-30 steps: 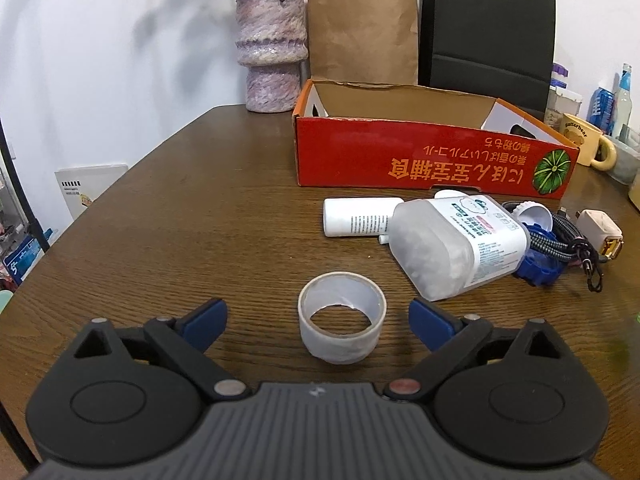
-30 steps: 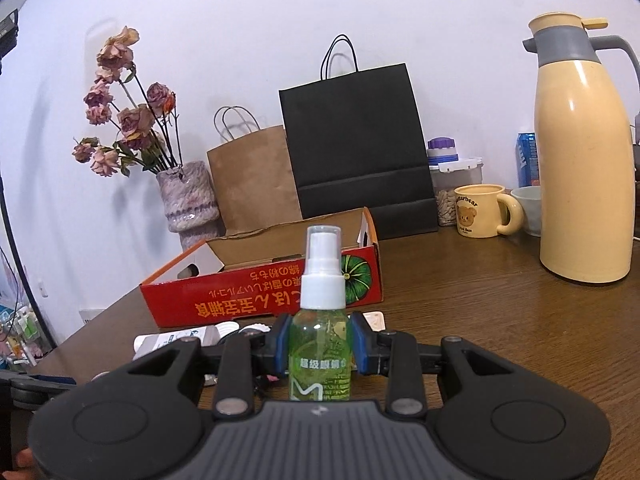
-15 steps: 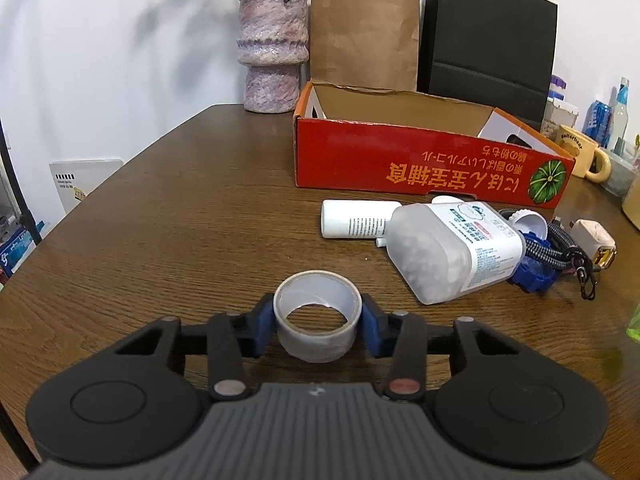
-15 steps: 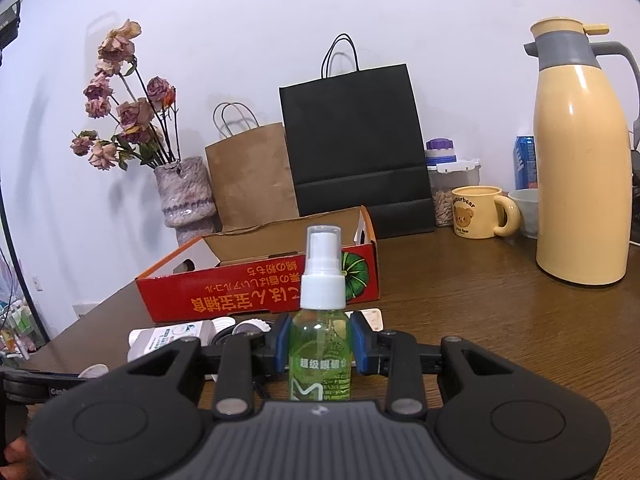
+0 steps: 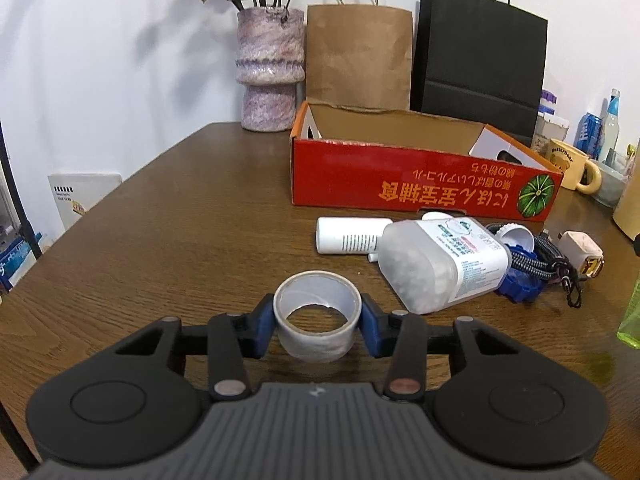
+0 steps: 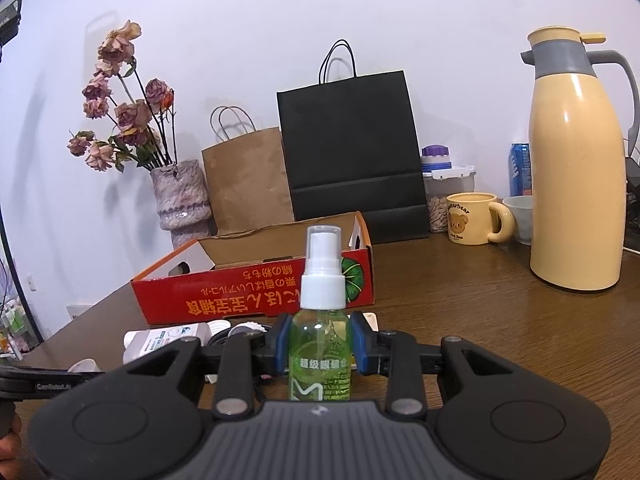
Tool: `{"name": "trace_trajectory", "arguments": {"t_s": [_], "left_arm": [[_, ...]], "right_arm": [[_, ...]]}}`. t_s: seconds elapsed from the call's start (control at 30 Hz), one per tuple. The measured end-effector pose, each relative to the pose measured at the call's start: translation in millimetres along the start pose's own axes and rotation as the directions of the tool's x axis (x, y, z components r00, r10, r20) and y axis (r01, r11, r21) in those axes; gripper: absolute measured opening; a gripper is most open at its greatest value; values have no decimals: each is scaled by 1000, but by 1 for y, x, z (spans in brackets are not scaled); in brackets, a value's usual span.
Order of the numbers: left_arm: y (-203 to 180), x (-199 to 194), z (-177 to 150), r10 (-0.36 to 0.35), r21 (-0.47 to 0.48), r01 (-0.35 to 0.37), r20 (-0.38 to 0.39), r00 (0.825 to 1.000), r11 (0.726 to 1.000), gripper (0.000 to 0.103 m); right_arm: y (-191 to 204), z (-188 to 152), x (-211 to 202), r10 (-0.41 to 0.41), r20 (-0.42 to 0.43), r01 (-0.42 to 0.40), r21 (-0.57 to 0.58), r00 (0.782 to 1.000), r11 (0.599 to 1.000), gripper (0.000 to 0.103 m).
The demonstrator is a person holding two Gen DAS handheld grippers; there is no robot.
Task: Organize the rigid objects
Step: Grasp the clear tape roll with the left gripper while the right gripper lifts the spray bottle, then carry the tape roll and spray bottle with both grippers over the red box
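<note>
A roll of clear tape (image 5: 316, 346) stands with its hole upward on the brown table (image 5: 180, 240), and my left gripper (image 5: 317, 319) is shut on its sides with the blue pads. My right gripper (image 6: 320, 346) is shut on an upright green spray bottle (image 6: 322, 280) with a white pump top; that bottle also shows at the right edge of the left wrist view (image 5: 632, 312). An open red cardboard box (image 5: 420, 184) lies farther back, seen in the right wrist view too (image 6: 248, 294). Between the grippers and the box lie a white pill bottle (image 5: 440, 264) on its side and a white tube (image 5: 348, 235).
A braided cable with a beige charger (image 5: 580, 250) and a blue item (image 5: 520, 284) lie right of the pill bottle. Behind stand a vase of dried roses (image 5: 270, 76), brown (image 5: 358, 56) and black paper bags (image 5: 480, 56), a bear mug (image 6: 476, 218) and a tall yellow thermos (image 6: 576, 176).
My left jaws went from wide open on either side of the tape roll to shut on it. The right gripper and its green bottle have kept still.
</note>
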State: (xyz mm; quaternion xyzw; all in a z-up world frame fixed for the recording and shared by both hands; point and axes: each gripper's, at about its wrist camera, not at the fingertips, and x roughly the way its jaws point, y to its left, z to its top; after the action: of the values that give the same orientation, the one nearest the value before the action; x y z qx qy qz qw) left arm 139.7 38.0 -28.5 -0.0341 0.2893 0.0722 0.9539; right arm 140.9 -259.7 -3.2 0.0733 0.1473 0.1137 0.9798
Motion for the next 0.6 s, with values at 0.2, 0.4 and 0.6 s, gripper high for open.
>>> {"name": "trace_trajectory", "arguments": {"t_s": [0.2, 0.4, 0.6], "left_arm": [[-2, -11, 2, 33, 8, -34, 57, 998, 999, 44], [-8, -22, 5, 34, 13, -35, 88, 996, 999, 44], [-17, -36, 14, 15, 30, -19, 131, 991, 999, 44]], "right_arm": [[2, 0, -2, 6, -2, -6, -1, 1000, 1000, 30], [1, 4, -4, 9, 1, -9, 5, 1000, 1000, 30], [2, 11, -5, 17, 7, -17, 2, 1000, 1000, 30]]}}
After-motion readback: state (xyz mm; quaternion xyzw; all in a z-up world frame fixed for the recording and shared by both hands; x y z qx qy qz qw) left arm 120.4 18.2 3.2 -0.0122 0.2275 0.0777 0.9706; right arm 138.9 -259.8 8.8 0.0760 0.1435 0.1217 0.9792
